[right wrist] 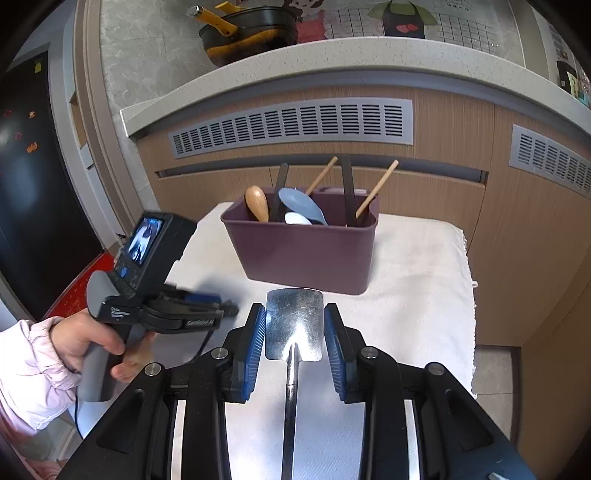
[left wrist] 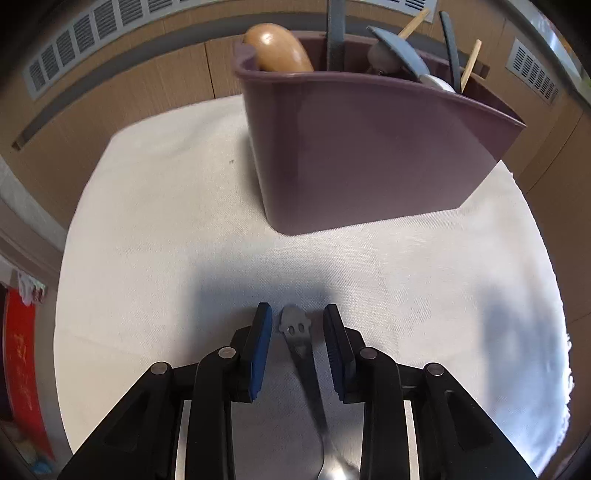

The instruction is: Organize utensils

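Observation:
A maroon utensil caddy (left wrist: 369, 147) stands on the white cloth (left wrist: 155, 229) and holds wooden spoons, dark handles and a blue ladle; it also shows in the right wrist view (right wrist: 306, 251). My left gripper (left wrist: 298, 314) is open low over the cloth, its blue pads either side of the handle of a metal spoon (left wrist: 297, 332) lying between them, bowl toward the camera. My right gripper (right wrist: 294, 325) is shut on a steel shovel-shaped spatula (right wrist: 294, 325), blade toward the caddy. The left gripper (right wrist: 221, 308) shows at the left in the right wrist view.
The cloth-covered table (right wrist: 424, 288) stands in front of a wooden cabinet with grey vents (right wrist: 291, 125). A counter above carries a black pot (right wrist: 247, 33). The table edge drops to the floor at the right (right wrist: 495, 365).

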The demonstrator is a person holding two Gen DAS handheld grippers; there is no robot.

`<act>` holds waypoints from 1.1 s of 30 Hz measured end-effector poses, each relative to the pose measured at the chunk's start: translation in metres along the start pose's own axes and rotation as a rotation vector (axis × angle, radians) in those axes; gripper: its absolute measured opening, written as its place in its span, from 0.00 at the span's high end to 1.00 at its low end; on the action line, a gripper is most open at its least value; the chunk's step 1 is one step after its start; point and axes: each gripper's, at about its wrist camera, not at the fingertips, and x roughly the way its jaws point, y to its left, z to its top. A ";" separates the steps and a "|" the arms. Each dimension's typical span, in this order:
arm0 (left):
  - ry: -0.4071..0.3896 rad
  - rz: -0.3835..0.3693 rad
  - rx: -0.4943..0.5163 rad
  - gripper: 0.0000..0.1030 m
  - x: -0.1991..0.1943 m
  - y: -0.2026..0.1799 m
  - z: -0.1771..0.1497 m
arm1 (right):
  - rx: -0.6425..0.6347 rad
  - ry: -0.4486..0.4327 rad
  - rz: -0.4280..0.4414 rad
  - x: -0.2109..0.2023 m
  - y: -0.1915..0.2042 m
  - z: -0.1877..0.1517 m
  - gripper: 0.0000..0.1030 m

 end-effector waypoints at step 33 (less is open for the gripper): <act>-0.490 -0.080 0.064 0.83 -0.163 -0.008 -0.061 | -0.028 -0.053 -0.024 -0.019 0.007 0.006 0.72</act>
